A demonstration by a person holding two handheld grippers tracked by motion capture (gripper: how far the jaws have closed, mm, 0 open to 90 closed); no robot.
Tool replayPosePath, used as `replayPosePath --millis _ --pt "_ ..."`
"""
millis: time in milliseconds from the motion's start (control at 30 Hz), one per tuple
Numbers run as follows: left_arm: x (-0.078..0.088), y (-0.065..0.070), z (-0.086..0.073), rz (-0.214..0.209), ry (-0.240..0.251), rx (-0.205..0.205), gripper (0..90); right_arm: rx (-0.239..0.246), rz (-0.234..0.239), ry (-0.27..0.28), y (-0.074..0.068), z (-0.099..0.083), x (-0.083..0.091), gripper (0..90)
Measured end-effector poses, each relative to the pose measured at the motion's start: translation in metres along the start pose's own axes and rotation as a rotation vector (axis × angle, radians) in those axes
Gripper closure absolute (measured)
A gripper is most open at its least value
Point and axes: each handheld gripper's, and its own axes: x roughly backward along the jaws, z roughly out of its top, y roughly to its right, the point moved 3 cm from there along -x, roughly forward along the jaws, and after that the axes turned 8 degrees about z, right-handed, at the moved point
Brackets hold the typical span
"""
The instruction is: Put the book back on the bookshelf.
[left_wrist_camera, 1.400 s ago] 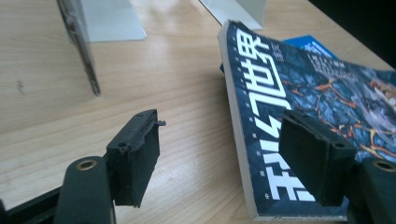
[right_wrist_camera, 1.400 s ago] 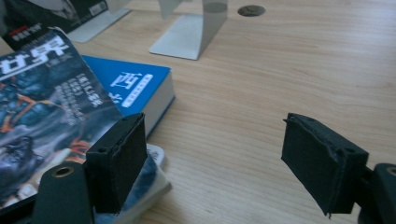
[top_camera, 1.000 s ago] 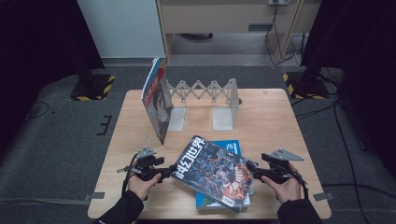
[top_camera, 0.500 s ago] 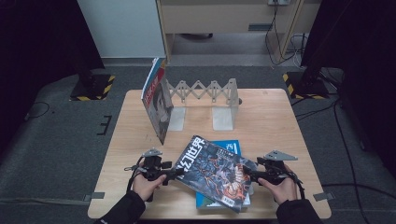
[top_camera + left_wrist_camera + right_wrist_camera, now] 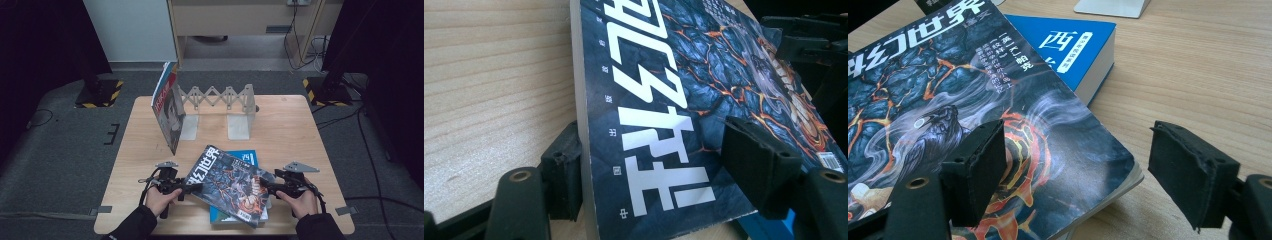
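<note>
A dark magazine (image 5: 227,187) with a lava-and-raven cover and white Chinese title lies askew on a blue book (image 5: 245,159) near the table's front edge. My left gripper (image 5: 192,187) is at its left end. In the left gripper view the spine edge of the magazine (image 5: 664,100) sits between the jaws of the gripper (image 5: 656,150); they have just been closing and a gap still shows. My right gripper (image 5: 265,187) is at the right end, open (image 5: 1078,150), one pad above the cover (image 5: 948,100) and the other over bare wood. The blue book (image 5: 1068,45) lies beyond.
An accordion-style book rack (image 5: 220,97) with metal bookends (image 5: 239,125) stands at the back of the wooden table (image 5: 300,130). Another magazine (image 5: 167,112) stands upright against its left end. The right gripper (image 5: 809,40) shows across the cover in the left gripper view.
Hardly anything: both hands stay at the magazine's two ends, the right one edged slightly inward. The magazine and the blue book lie where they did.
</note>
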Motion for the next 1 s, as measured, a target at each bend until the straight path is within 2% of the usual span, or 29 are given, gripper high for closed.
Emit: replayPosePath --millis 100,167,200,233,267,300,333,367,433,567,600,700,733,767,867,900,967,1000 --pt "0.006 -0.002 0.002 -0.007 -0.005 0.036 40.1 -0.001 0.001 0.006 0.0 0.0 -0.001 23.5" --pt "0.008 -0.001 0.003 -0.009 -0.007 0.032 44.1 0.001 0.002 0.009 0.0 0.0 -0.001 23.6" --pt "0.014 0.003 0.006 -0.042 0.025 0.022 43.9 0.001 0.004 0.008 -0.001 0.0 -0.001 23.6" --pt "0.014 0.003 0.006 -0.042 0.025 0.022 43.7 0.001 0.004 0.008 -0.001 0.0 -0.001 23.6" --pt "0.019 0.006 0.009 -0.096 0.072 0.035 43.6 0.001 0.007 0.01 -0.001 -0.001 -0.002 23.6" --pt "0.019 0.006 0.009 -0.096 0.072 0.035 43.1 0.001 0.007 0.01 -0.001 -0.001 -0.002 23.6" --pt "0.021 0.007 0.011 -0.129 0.085 0.047 43.1 -0.004 0.01 0.011 -0.001 -0.001 -0.002 23.7" --pt "0.02 0.008 0.011 -0.136 0.088 0.046 41.5 -0.006 0.015 0.011 -0.002 -0.002 -0.003 23.6" --pt "0.017 0.008 0.01 -0.129 0.069 0.045 40.8 -0.003 0.015 0.012 -0.002 -0.002 -0.003 23.6" --pt "0.012 0.008 0.012 -0.143 0.046 0.058 40.8 -0.002 0.016 0.014 -0.002 -0.002 -0.003 23.5" --pt "0.011 0.009 0.014 -0.133 0.039 0.053 42.1 -0.002 0.016 0.014 -0.002 -0.002 -0.003 23.5" --pt "0.012 0.014 0.018 -0.15 0.037 0.048 43.9 -0.004 0.015 0.015 -0.002 -0.002 -0.003 23.6" --pt "0.012 0.014 0.018 -0.15 0.037 0.048 44.9 -0.004 0.015 0.015 -0.002 -0.002 -0.003 23.6" --pt "0.01 0.014 0.017 -0.129 0.019 0.033 48.0 -0.005 0.016 0.015 -0.001 -0.002 -0.003 23.6" --pt "0.009 0.013 0.017 -0.129 0.004 0.051 52.8 -0.005 0.017 0.015 -0.002 -0.002 -0.003 23.5" --pt "0.01 0.013 0.017 -0.135 0.008 0.065 54.3 -0.005 0.017 0.015 -0.002 -0.002 -0.003 23.6" --pt "0.011 0.014 0.018 -0.145 0.01 0.071 56.0 -0.004 0.018 0.015 -0.002 -0.002 -0.003 23.5" --pt "0.012 0.014 0.018 -0.151 0.009 0.072 59.6 -0.002 0.018 0.016 -0.001 -0.002 -0.003 23.5"
